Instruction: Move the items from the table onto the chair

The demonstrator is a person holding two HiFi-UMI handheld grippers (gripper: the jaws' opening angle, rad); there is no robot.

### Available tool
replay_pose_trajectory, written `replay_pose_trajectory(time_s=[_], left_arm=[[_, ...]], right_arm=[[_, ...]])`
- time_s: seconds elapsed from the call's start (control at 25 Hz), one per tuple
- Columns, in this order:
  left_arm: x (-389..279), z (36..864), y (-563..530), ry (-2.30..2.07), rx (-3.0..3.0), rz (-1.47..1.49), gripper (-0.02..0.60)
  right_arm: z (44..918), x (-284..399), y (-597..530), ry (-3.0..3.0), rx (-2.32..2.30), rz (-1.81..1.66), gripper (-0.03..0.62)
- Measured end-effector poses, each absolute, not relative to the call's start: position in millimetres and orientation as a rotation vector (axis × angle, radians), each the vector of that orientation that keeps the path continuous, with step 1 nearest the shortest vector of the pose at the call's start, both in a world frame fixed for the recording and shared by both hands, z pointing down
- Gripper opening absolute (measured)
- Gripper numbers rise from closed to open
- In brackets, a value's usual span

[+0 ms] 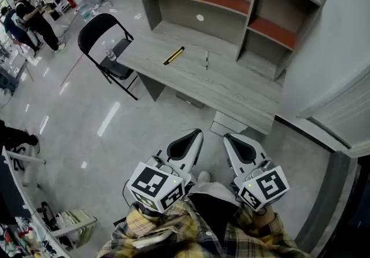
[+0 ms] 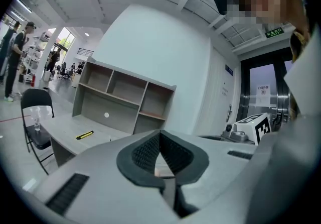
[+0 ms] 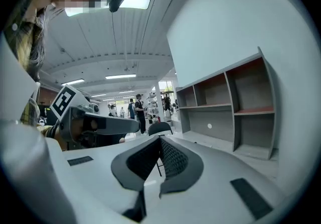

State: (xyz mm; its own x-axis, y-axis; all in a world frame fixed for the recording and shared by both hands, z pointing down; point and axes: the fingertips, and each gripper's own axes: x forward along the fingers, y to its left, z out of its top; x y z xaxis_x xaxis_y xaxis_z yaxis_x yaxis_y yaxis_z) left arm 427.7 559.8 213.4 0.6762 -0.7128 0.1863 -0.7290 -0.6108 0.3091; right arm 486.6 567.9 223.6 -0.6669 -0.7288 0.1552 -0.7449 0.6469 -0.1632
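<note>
Now | left tongs (image 1: 198, 133) pressed together, empty | right tongs (image 1: 227, 136) likewise closed, empty | both low by the body, well short of the table (image 1: 231, 86) | yellow cutter (image 1: 173, 55) and pen (image 1: 206, 61) lie on table | chair (image 1: 96, 26) beside its left end

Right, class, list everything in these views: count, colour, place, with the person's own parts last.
Desk with shelf unit: one, grey, reddish-brown shelves, against the wall.
Yellow-and-black tool: one, on the desktop.
Pen-like stick: one, dark, on the desktop right of the tool.
Folding chair: one, black, at the desk's left end.
Clear container: one, colourless, on the chair seat.
Bystanders: a few, dark clothes, upper left.
Left tongs: one, white, dark pads, shut, empty, bottom centre.
Right tongs: one, white, dark pads, shut, empty, beside the left.
Sleeves: two, yellow plaid, bottom edge.
</note>
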Motion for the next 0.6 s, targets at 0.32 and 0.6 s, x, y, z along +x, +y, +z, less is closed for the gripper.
replay_pose_trajectory(time_s=[0.32,0.6], left_arm=[[398.4,220.1,541.4,-1.218,2.465,0.052,0.005],[353.3,226.8,495.6,-1.195,2.459,0.035,0.005]], right_arm=[[233.1,461.6,550.4,-2.798,1.142,0.365,0.017],[239.7,413.0,505.9,-2.766,1.117,0.375,0.017]])
